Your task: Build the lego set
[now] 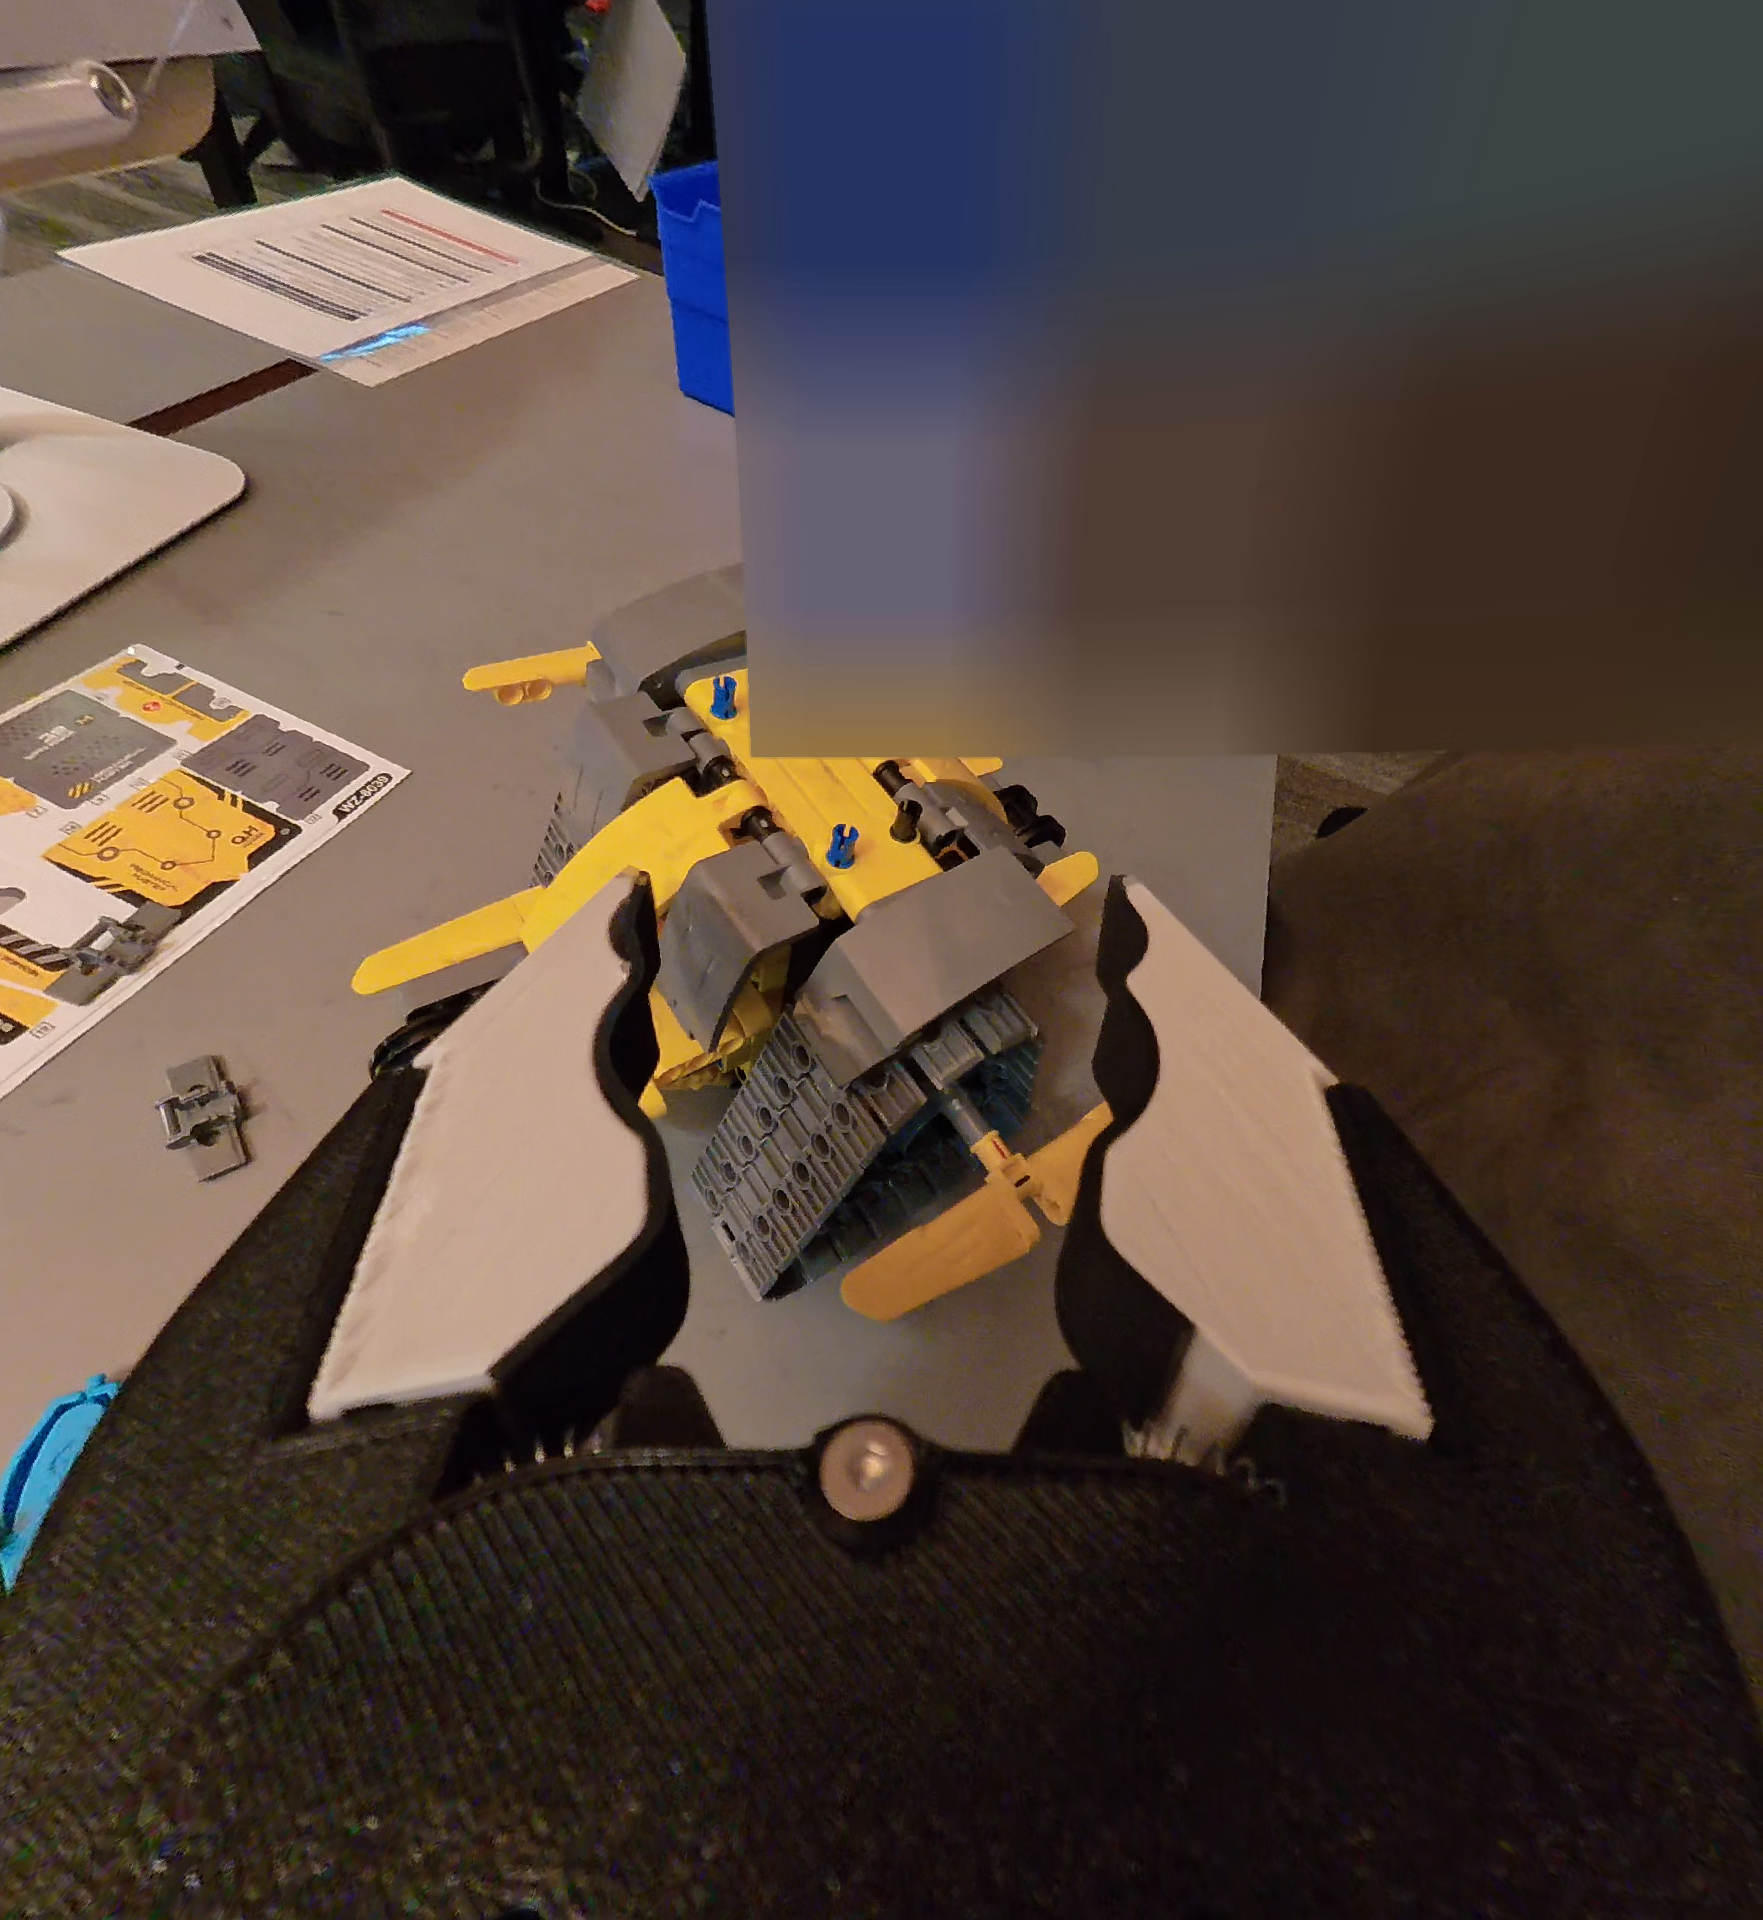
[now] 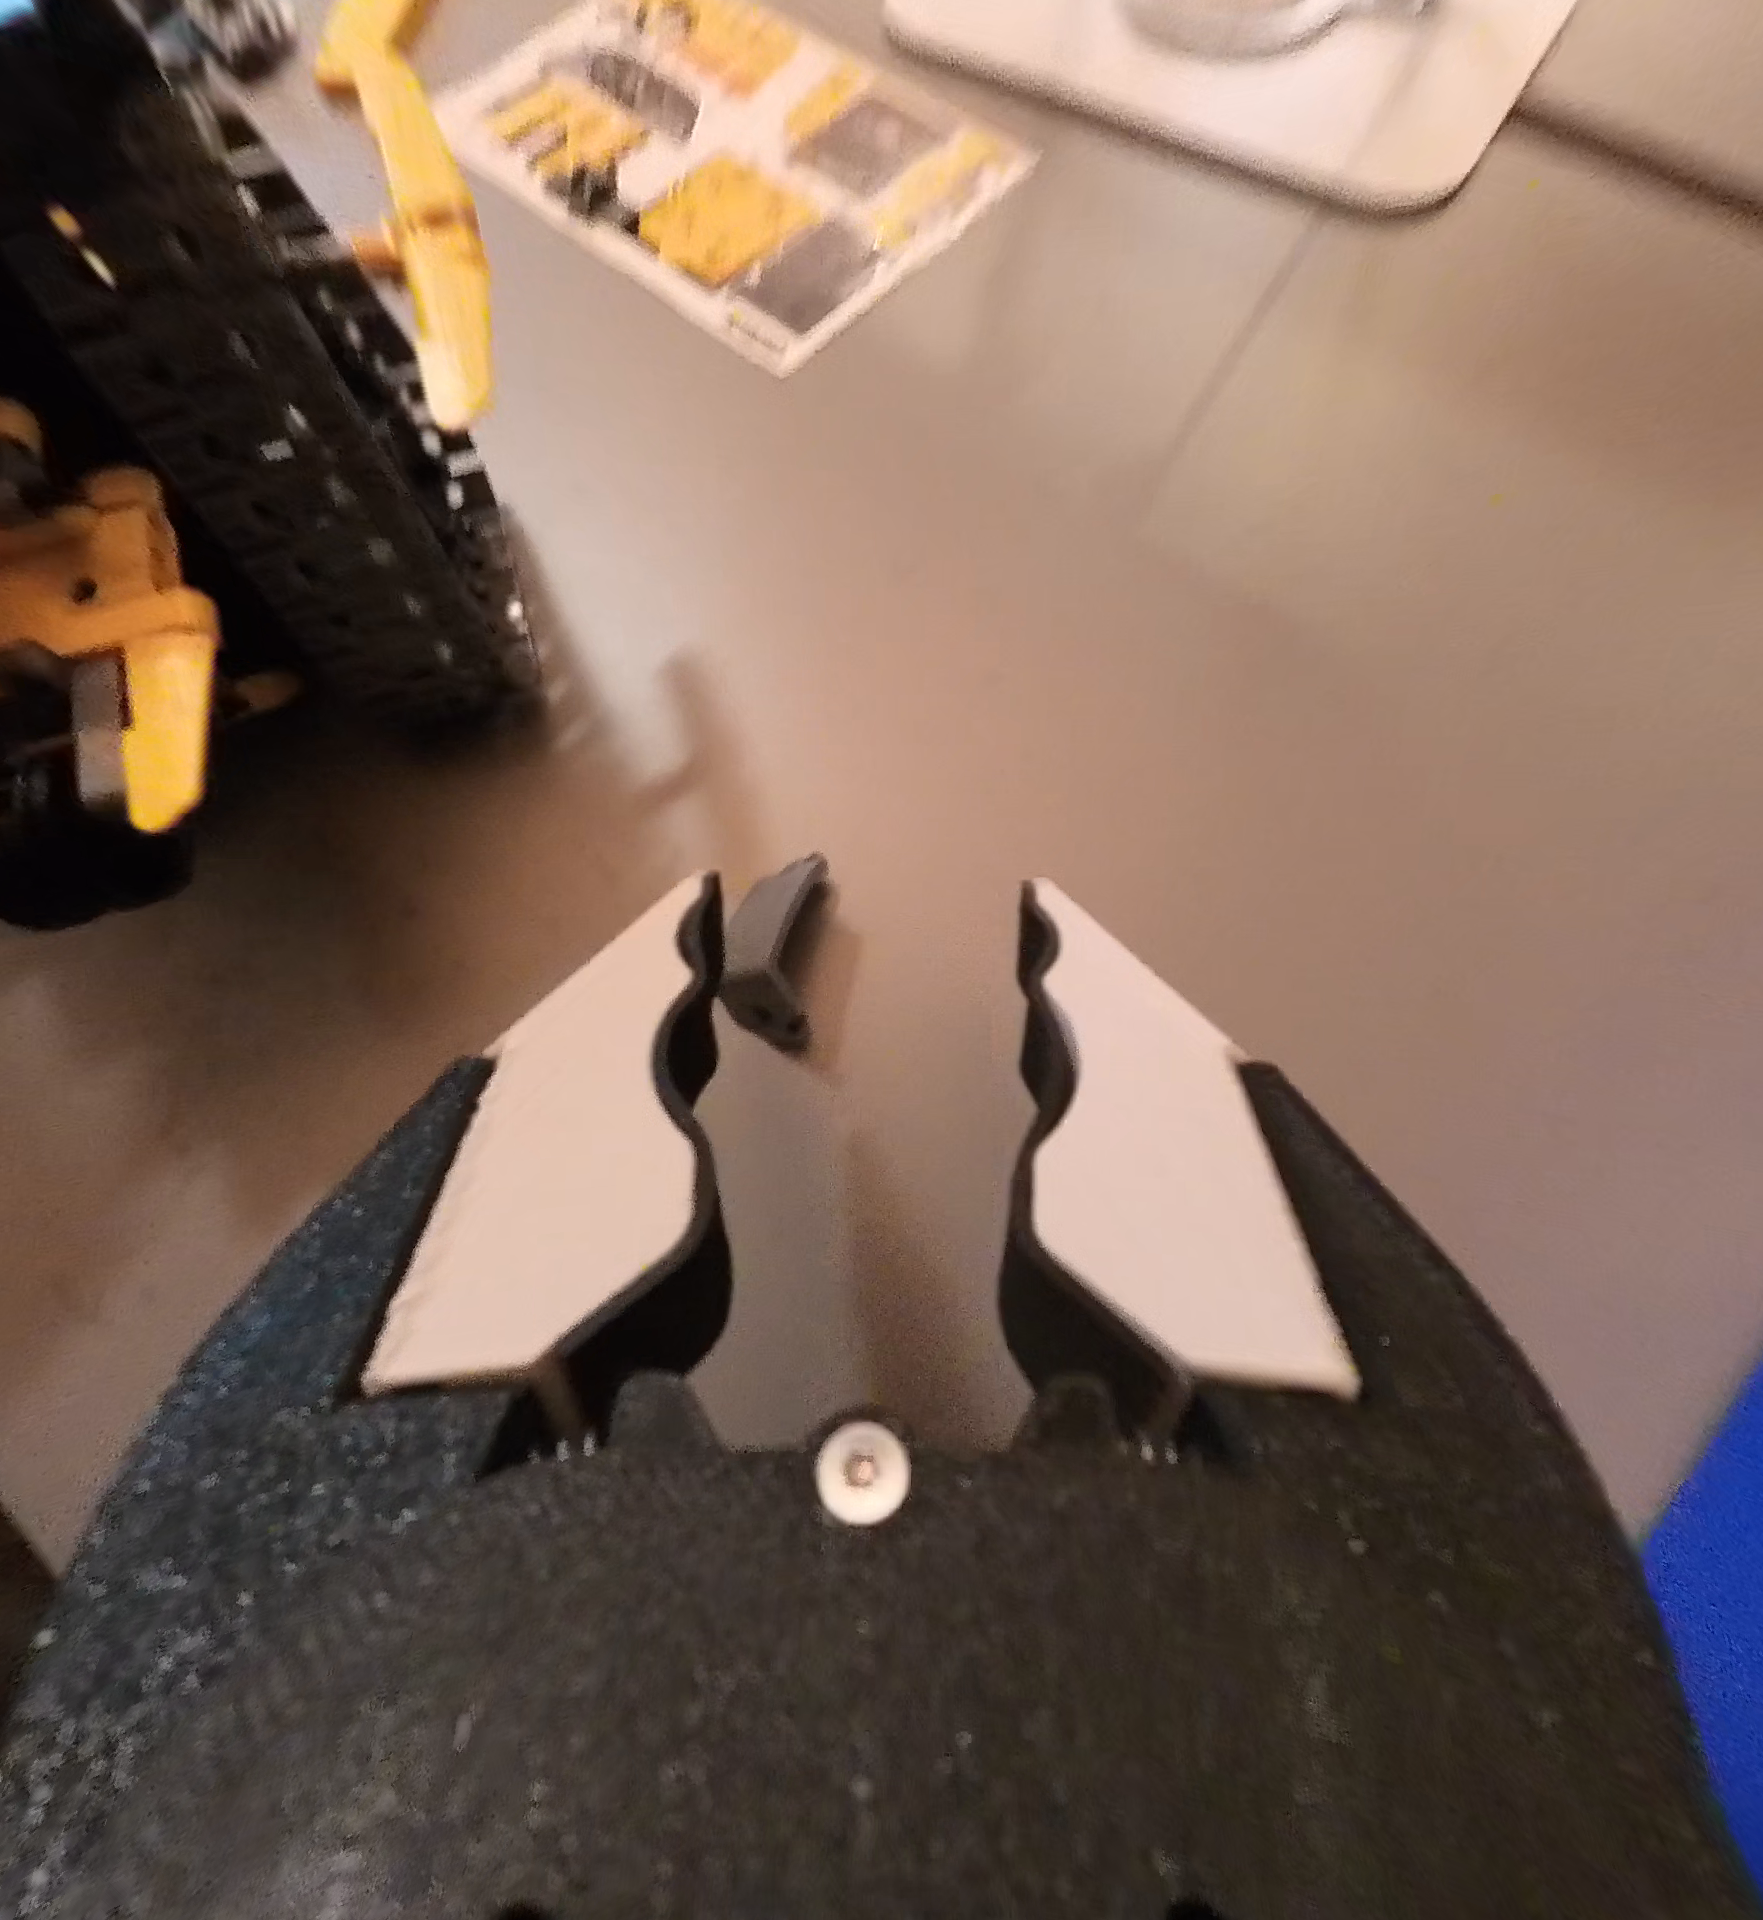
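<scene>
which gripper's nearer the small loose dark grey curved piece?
Right. The right gripper is open around the curved piece, beside its left finger. The left gripper is open around the yellow-grey model.

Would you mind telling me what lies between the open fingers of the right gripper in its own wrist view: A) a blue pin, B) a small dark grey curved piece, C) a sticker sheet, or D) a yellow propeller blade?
B: in the right wrist view the right gripper stands open, and a small dark grey curved piece lies on the grey table close by its left finger.
</scene>
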